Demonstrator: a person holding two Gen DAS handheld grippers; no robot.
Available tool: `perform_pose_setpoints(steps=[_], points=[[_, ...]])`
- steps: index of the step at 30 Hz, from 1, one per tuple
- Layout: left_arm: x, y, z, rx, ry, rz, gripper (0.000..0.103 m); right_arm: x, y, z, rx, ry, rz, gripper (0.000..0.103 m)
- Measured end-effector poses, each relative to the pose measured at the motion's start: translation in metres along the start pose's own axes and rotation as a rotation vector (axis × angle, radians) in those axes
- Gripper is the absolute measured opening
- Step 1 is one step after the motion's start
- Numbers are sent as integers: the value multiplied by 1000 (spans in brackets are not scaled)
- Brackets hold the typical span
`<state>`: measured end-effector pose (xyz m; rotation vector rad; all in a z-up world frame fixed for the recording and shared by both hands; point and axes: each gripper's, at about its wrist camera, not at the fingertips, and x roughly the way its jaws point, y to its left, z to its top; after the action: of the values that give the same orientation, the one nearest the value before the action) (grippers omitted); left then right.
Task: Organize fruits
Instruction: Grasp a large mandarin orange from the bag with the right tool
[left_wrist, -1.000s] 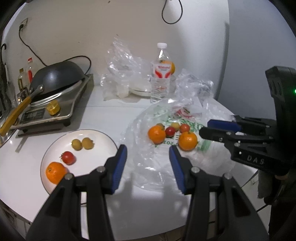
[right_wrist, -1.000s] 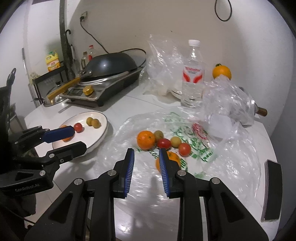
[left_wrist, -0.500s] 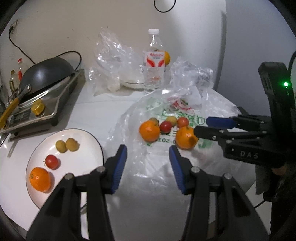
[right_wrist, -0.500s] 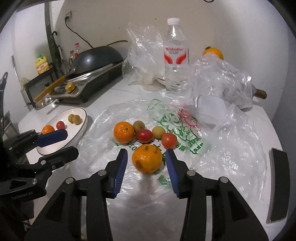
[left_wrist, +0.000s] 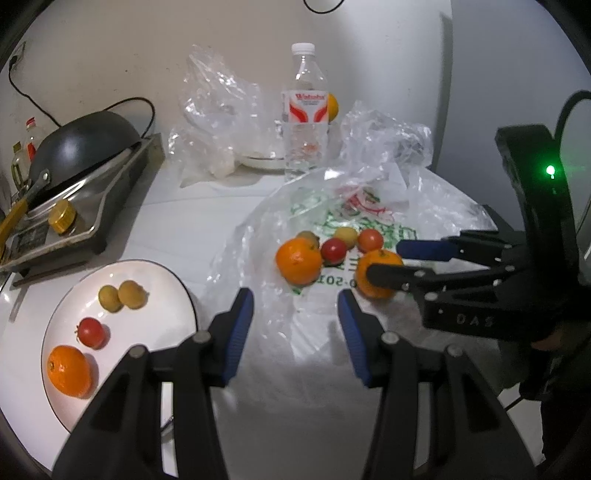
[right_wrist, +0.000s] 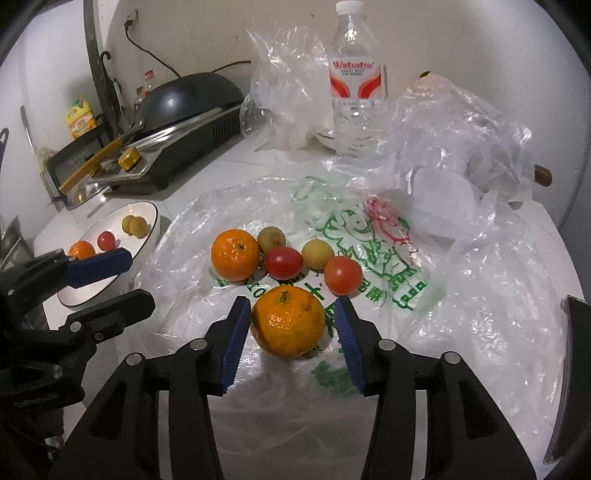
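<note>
A printed clear plastic bag (right_wrist: 369, 236) lies flat on the white table with several fruits on it. One orange (right_wrist: 288, 321) (left_wrist: 371, 291) sits between the jaws of my right gripper (right_wrist: 291, 306) (left_wrist: 388, 258). The jaws are opening, with a thin gap at each pad. Beyond it lie another orange (right_wrist: 235, 254), two red tomatoes (right_wrist: 283, 263) and two small yellowish fruits (right_wrist: 317, 254). My left gripper (left_wrist: 295, 299) (right_wrist: 129, 280) hovers open and empty over the bag's near edge. The white plate (left_wrist: 155, 321) at left holds an orange (left_wrist: 68, 371), a tomato (left_wrist: 92, 332) and two small yellow fruits (left_wrist: 122, 295).
A water bottle (left_wrist: 304, 110) stands at the back with an orange behind it and crumpled clear bags (left_wrist: 221, 110) beside it. A dark wok on a stove (left_wrist: 81, 144) fills the back left. A dark flat object (right_wrist: 572, 369) lies at the table's right edge.
My right gripper went from shut to open and moved forward and down until the near orange sat between its jaws. The left gripper drifted toward the bag, still open.
</note>
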<state>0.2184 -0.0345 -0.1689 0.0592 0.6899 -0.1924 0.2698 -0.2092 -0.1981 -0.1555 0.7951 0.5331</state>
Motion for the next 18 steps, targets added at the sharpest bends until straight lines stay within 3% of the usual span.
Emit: perform_pose_setpoints(steps=[10,18], points=[[7,2,3,-6,14,-16,49,13,3,2,-26,51,4,49],[11,-5,9,18,13,-8,49,0,-4,2,-25,21,21,48]])
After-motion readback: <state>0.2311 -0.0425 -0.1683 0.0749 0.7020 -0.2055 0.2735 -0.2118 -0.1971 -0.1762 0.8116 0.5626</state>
